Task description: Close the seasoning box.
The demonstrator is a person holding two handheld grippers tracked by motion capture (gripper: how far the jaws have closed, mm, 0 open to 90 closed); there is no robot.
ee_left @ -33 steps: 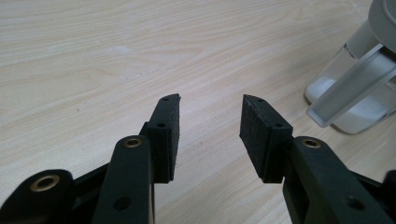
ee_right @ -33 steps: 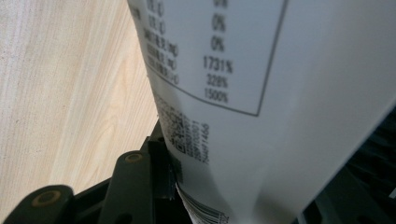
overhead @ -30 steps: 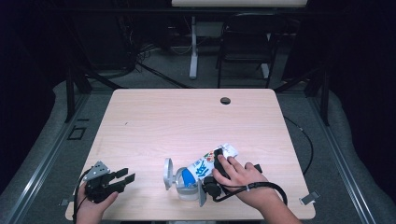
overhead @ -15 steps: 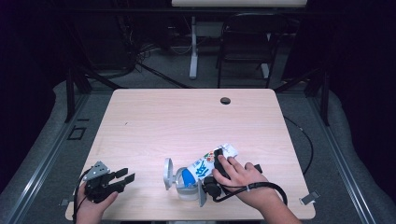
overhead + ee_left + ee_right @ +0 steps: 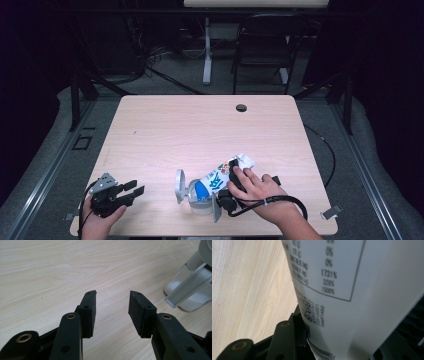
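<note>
The right gripper [image 5: 226, 186] has its fingers [image 5: 287, 340] clamped on a white carton [image 5: 225, 175] printed with blue and a small fruit picture. In the right gripper view the carton's white side, with a table of numbers and small print, rises between the black fingers. The carton lies tilted at the near middle of the worktop [image 5: 200, 130], its lower end over the mouth of a clear jug [image 5: 200, 197], its folded top pointing up and to the right. The jug stands near the front edge, its round lid hinged open on the left. The person's right hand [image 5: 257, 192] covers the gripper from behind.

The left gripper [image 5: 112, 306] has its fingers [image 5: 88, 311] apart with nothing between them, low over bare wood at the near left corner, well apart from the jug [image 5: 192, 287].
</note>
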